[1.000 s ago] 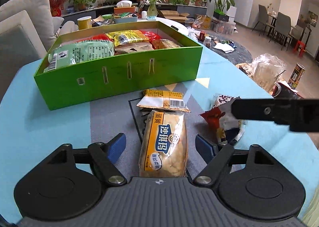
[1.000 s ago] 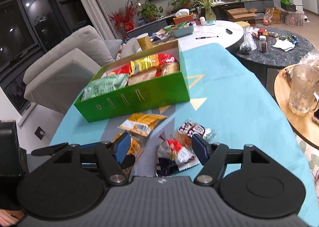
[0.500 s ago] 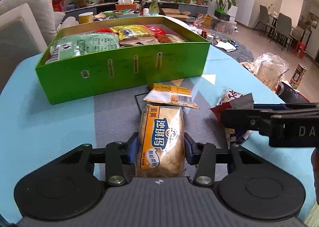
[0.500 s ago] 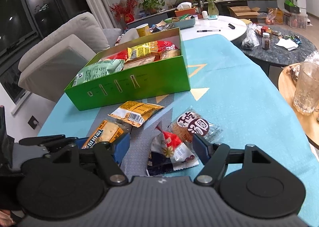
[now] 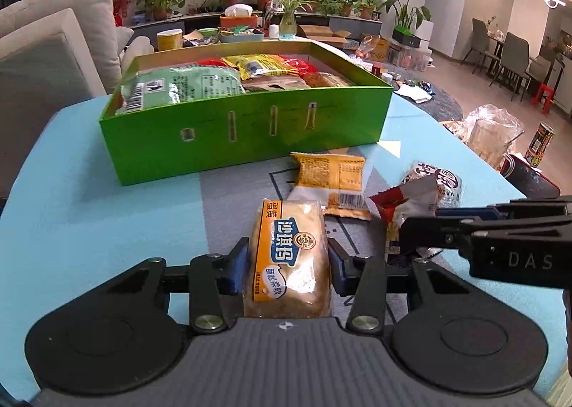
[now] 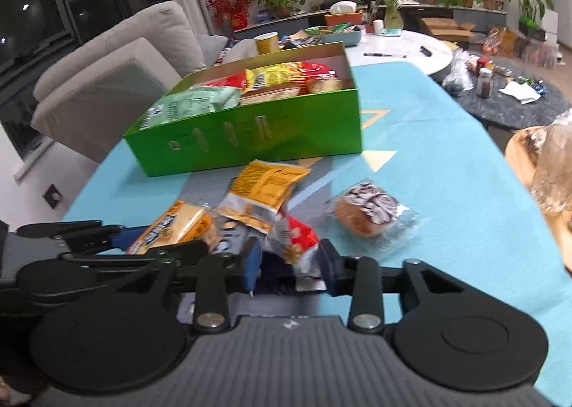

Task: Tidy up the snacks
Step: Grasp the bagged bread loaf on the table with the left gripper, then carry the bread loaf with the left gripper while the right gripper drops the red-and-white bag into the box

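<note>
My left gripper (image 5: pixel 287 255) is shut on a yellow-labelled cake packet (image 5: pixel 286 228), its blue pads pressing both long sides; the packet rests on the blue tablecloth. From the right, my right gripper (image 6: pixel 287 260) has its jaws drawn in around a crumpled red snack packet (image 6: pixel 296 239), and the pads touch its sides. An orange-yellow packet (image 5: pixel 332 174) and a round cake in a clear wrapper (image 6: pixel 368 210) lie loose nearby. Behind them stands the green box (image 5: pixel 250 135), filled with several snack bags.
A grey sofa (image 5: pixel 43 64) borders the table on the left. A wooden side table (image 6: pixel 525 146) with a clear bag (image 5: pixel 493 135) and a can (image 5: pixel 541 142) stands to the right. A white round table (image 6: pixel 393 46) lies beyond the box.
The left jaws closed onto the yellow cake packet. The right gripper moved in over the red packet, and its jaws narrowed around it.
</note>
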The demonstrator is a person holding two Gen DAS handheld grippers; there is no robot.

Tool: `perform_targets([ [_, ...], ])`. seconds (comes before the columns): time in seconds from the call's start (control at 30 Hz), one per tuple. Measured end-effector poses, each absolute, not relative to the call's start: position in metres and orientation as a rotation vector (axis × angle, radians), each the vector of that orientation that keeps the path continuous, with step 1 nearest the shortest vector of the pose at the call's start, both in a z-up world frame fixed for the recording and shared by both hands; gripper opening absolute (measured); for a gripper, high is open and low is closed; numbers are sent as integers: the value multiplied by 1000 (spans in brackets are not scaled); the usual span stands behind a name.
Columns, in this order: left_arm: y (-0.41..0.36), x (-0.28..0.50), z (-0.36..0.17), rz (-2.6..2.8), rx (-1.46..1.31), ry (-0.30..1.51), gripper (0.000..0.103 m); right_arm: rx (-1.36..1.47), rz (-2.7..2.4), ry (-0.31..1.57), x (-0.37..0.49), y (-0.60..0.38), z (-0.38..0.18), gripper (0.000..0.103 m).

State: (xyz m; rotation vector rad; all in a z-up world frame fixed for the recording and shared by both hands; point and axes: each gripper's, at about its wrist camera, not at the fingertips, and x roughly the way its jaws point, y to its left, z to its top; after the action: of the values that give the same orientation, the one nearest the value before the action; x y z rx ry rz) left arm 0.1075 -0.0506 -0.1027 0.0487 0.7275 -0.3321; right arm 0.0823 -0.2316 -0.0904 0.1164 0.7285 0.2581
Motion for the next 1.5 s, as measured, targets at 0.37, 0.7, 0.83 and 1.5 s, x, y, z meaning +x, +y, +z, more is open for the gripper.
perform_targets([
  [0.37,-45,110,-107,-323,31,739,43,124,219,721,91,-225,-90,78],
  [0.7,-49,111,-112,-330,71,729,41,109,221,769,103,-223,-104,78],
  [0.83,-48,106,-109,-342,71,725,40,145,242,764,97,-226,-99,78],
  [1.5,-34,87,-47,-330,29,558,40,139,298,564,76,-220,-29,78],
])
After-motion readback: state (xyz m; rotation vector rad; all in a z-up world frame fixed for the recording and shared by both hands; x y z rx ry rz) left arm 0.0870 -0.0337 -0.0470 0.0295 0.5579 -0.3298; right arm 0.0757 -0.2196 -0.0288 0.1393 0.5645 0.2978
